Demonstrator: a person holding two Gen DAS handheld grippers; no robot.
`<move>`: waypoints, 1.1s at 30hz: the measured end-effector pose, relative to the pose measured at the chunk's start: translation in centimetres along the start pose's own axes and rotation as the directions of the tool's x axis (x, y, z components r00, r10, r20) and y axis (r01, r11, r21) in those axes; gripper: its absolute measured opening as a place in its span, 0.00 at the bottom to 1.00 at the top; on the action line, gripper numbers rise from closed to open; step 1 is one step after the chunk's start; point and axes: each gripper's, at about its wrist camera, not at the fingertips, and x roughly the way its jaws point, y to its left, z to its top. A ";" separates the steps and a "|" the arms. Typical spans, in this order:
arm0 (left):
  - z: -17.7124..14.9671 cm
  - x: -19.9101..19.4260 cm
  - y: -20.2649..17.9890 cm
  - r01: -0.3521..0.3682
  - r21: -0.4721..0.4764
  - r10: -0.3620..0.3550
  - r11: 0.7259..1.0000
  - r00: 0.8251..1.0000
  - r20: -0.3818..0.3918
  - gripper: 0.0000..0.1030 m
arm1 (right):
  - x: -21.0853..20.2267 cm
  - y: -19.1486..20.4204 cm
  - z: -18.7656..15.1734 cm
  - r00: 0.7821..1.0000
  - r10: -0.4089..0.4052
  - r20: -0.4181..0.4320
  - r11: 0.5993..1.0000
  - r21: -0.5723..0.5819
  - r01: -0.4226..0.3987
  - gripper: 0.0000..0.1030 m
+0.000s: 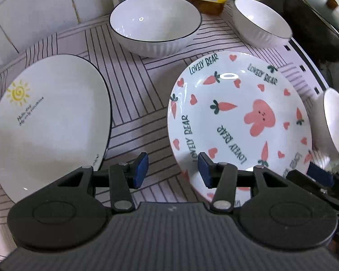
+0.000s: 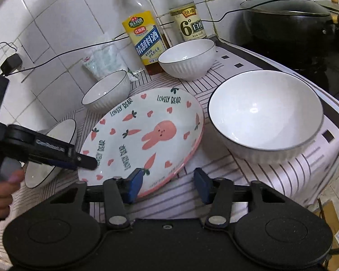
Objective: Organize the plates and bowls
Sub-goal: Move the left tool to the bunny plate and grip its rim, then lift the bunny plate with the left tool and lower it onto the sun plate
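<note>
A rabbit-and-carrot "Lovely Bear" plate [image 1: 239, 117] [image 2: 144, 135] lies in the middle of the striped mat [image 1: 133, 94]. A white plate with a yellow sun [image 1: 47, 122] lies to its left. Three white ribbed bowls stand around: one at the back [image 1: 156, 24] [image 2: 106, 90], one back right [image 1: 262, 20] [image 2: 187, 58], one large at the right [image 2: 264, 115] [image 1: 336, 122]. My left gripper [image 1: 173, 171] is open and empty, between the two plates near their front edges; it also shows in the right wrist view [image 2: 85, 160]. My right gripper [image 2: 168, 185] is open and empty, at the rabbit plate's front right rim.
Two bottles [image 2: 142, 33] [image 2: 185, 15] and a plastic bag [image 2: 104, 58] stand against the tiled wall. A black lidded pot [image 2: 289, 22] sits on the stove at the right. A cable runs along the wall. The mat's right edge [image 2: 327, 135] drops off the counter.
</note>
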 end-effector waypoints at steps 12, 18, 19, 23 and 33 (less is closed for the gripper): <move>0.5 0.4 -0.6 0.047 0.000 -0.047 0.999 0.999 -0.019 0.23 | 1.3 -1.0 0.8 0.999 0.014 -0.033 1.000 -0.008 -0.014 0.27; 0.6 0.6 -0.4 0.059 -0.038 -0.060 0.998 0.998 -0.027 0.25 | 2.1 -0.6 1.0 0.999 0.004 -0.044 0.999 -0.031 -0.006 0.27; 0.6 0.6 -0.4 0.059 -0.037 -0.060 0.998 0.998 -0.034 0.25 | 2.1 -0.5 1.1 0.999 0.003 -0.050 0.999 -0.047 -0.005 0.27; 0.5 0.1 -0.5 0.057 -0.021 -0.059 0.998 0.995 -0.076 0.25 | 1.9 -0.5 1.4 0.997 0.017 -0.070 0.997 -0.076 -0.023 0.27; -2.4 -3.9 0.7 0.126 -0.064 -0.130 0.990 0.990 -0.048 0.25 | -0.5 0.7 2.9 0.994 0.079 -0.079 0.970 -0.223 -0.095 0.27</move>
